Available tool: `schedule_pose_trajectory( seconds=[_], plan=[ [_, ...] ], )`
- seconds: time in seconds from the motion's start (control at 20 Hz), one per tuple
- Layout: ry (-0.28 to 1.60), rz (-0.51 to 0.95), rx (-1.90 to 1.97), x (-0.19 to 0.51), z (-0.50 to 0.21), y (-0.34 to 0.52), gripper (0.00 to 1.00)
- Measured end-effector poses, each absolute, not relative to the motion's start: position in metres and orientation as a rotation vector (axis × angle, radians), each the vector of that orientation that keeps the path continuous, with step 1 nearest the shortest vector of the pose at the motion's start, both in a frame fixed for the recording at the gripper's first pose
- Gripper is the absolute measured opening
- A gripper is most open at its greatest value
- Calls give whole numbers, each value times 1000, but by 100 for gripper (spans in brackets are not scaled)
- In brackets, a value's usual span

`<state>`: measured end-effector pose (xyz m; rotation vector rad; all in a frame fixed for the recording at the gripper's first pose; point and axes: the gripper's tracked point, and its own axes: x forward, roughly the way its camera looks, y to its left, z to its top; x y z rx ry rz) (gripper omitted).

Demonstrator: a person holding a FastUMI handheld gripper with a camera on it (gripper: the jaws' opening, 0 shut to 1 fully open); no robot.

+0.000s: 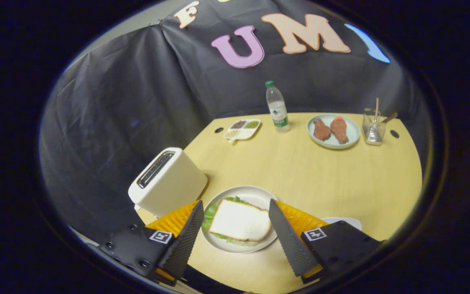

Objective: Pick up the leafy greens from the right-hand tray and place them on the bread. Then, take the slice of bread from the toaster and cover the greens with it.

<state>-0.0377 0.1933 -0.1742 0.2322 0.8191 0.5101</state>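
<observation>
- A round, pale yellow worktop (pixel 341 179) filled the booth, with black cloth walls behind it.
- A white toaster (pixel 167 181) stood at the near left of the worktop, just beyond the left finger, its top slot dark.
- The gripper (pixel 235 218) hovered over the near edge of the worktop, its fingers (pixel 286 237) spread wide apart and holding nothing.
- A white plate (pixel 255 196) sat between the two fingers, neither finger touching what lay on it.
- A slice of bread (pixel 241 222) lay flat on that plate, covering the leafy greens (pixel 211 212), whose green edges peeked out at the left and along the near side.
- The rim of another white tray (pixel 347 221) showed just past the right finger.
- A pale green plate (pixel 351 132) at the far right carried two brown pieces of fried food (pixel 331 129).
- A clear plastic bottle (pixel 278 107) with a green cap stood upright at the far middle.
- A small divided white dish (pixel 242 129) sat left of the bottle, holding dark, green and pale fillings.
- A clear glass holder (pixel 373 126) with sticks in it stood at the far right.
</observation>
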Motion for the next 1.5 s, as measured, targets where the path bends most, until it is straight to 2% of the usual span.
schedule_pose_trajectory(
  seconds=[1.05, 1.5],
  plan=[
    [210, 116, 67, -32, -22, 62, 100],
    [117, 4, 97, -37, 2, 23, 100]
  ],
)
